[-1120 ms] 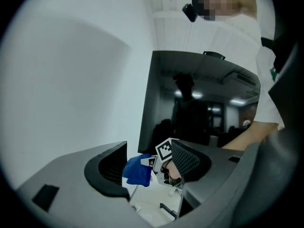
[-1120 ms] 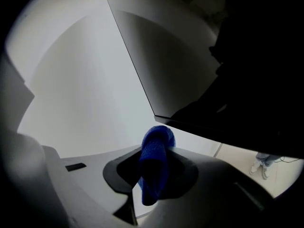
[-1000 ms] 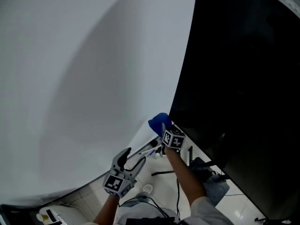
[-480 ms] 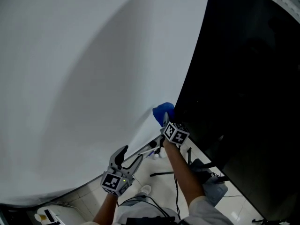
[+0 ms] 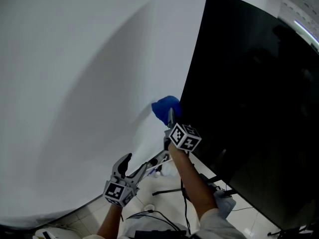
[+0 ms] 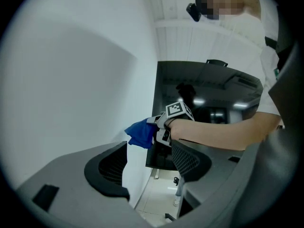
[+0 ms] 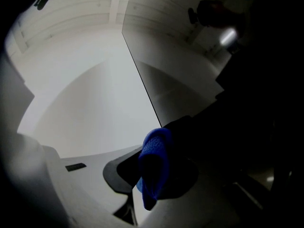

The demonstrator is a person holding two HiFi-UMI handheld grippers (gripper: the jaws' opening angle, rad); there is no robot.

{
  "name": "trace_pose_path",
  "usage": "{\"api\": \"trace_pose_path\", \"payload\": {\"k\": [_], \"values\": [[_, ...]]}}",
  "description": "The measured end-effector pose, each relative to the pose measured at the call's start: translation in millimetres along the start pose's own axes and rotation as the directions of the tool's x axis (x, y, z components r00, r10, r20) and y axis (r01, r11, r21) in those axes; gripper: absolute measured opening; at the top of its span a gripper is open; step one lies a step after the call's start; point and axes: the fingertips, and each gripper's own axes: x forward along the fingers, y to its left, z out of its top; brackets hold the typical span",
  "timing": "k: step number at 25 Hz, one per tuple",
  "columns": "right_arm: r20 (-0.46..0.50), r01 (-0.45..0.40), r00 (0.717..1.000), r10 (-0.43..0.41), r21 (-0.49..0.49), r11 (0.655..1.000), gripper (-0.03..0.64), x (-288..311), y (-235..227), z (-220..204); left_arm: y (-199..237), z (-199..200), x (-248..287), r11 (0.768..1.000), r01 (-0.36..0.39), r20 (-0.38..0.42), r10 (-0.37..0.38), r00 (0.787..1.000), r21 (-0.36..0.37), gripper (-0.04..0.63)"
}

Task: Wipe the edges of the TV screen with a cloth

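Observation:
A big black TV screen [image 5: 254, 108] stands tilted against a white wall, its left edge running down the middle of the head view. My right gripper [image 5: 171, 117] is shut on a blue cloth [image 5: 164, 108] and presses it against that left edge, about halfway up. The left gripper view shows the same cloth [image 6: 140, 133] at the TV's [image 6: 209, 94] edge; in the right gripper view the cloth [image 7: 153, 167] bulges between the jaws beside the screen [image 7: 247, 103]. My left gripper [image 5: 133, 166] hangs lower left, open and empty, away from the TV.
The white wall [image 5: 79, 73] fills the left of the head view. Below the TV, its stand legs [image 5: 172, 189] and black cables [image 5: 187, 208] lie on the tiled floor [image 5: 149, 203]. A person's head and white clothing show in the left gripper view.
My right gripper has slid the blue cloth upward along the TV's left edge. The left gripper has drifted slightly down and left, still open.

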Motion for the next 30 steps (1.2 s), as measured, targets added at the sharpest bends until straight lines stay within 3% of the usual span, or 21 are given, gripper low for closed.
{"api": "trace_pose_path", "payload": {"k": [15, 18, 25, 30], "values": [[0.249, -0.065, 0.966, 0.072, -0.04, 0.997, 0.072, 2.1, 70.6, 177.8, -23.9, 33.9, -7.7, 0.996, 0.059, 0.035, -0.062, 0.998, 0.072, 0.27], [0.279, -0.07, 0.957, 0.083, -0.055, 0.996, 0.074, 5.6, 83.1, 211.3, -23.7, 38.7, -7.7, 0.991, 0.077, 0.04, -0.081, 0.996, 0.107, 0.27], [0.32, -0.069, 0.942, 0.098, -0.101, 0.992, 0.072, 2.4, 108.0, 268.1, -37.6, 55.8, -11.4, 0.993, 0.092, 0.043, -0.096, 0.994, 0.08, 0.27], [0.367, -0.054, 0.923, 0.113, -0.165, 0.985, 0.072, 3.7, 131.2, 315.7, -27.1, 43.5, -14.4, 0.985, 0.103, 0.044, -0.11, 0.993, 0.139, 0.27]]}}
